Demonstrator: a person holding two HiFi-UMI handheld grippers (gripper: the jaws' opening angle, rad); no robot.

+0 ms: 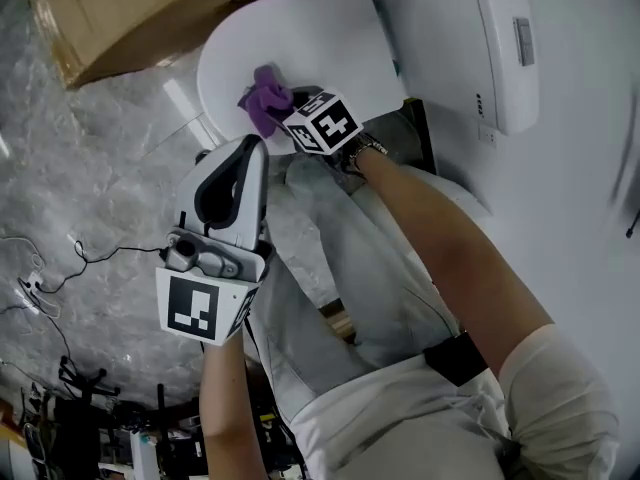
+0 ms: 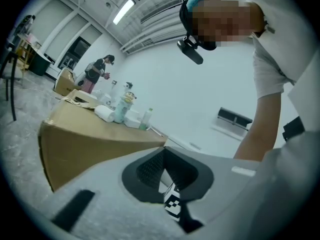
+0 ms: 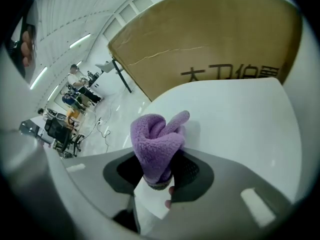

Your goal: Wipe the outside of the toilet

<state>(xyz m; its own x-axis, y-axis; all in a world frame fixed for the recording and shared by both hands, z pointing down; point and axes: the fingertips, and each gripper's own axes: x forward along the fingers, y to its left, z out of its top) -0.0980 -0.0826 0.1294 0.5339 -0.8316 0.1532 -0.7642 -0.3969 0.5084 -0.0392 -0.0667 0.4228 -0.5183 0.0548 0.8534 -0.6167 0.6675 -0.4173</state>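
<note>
- In the head view, a white ceramic toilet [image 1: 300, 38] with its lid down fills the upper middle of the frame. A large brown cardboard box [image 1: 150, 8] lies at the upper left, over a grey marbled floor [image 1: 110, 168].
- A bunched purple fleece cloth [image 1: 265, 98] is held against the front part of the lid by the right gripper [image 1: 283, 116], just above the frame's centre. The left gripper [image 1: 240, 153] hangs below it at centre left, apart from the toilet and touching nothing.
- In the left gripper view, the jaws are seen brought together at their tips, with nothing held between them. The right gripper's black-and-white marker cube [image 2: 172, 204] shows through the narrow gap behind the tips. The box is seen at left with a few bottles [image 2: 122, 109] on top, and a person [image 2: 97, 71] stands far off at the upper left.
- In the right gripper view, the jaws are pinched on the cloth's lower end. Its folded top stands up at the centre and is pressed to the lid, which spreads to the right.
- No streaks or damp marks can be made out, so the wiped share cannot be told. The step in hand is judged to be the lid. The tank, bowl sides and base appear left to do.
</note>
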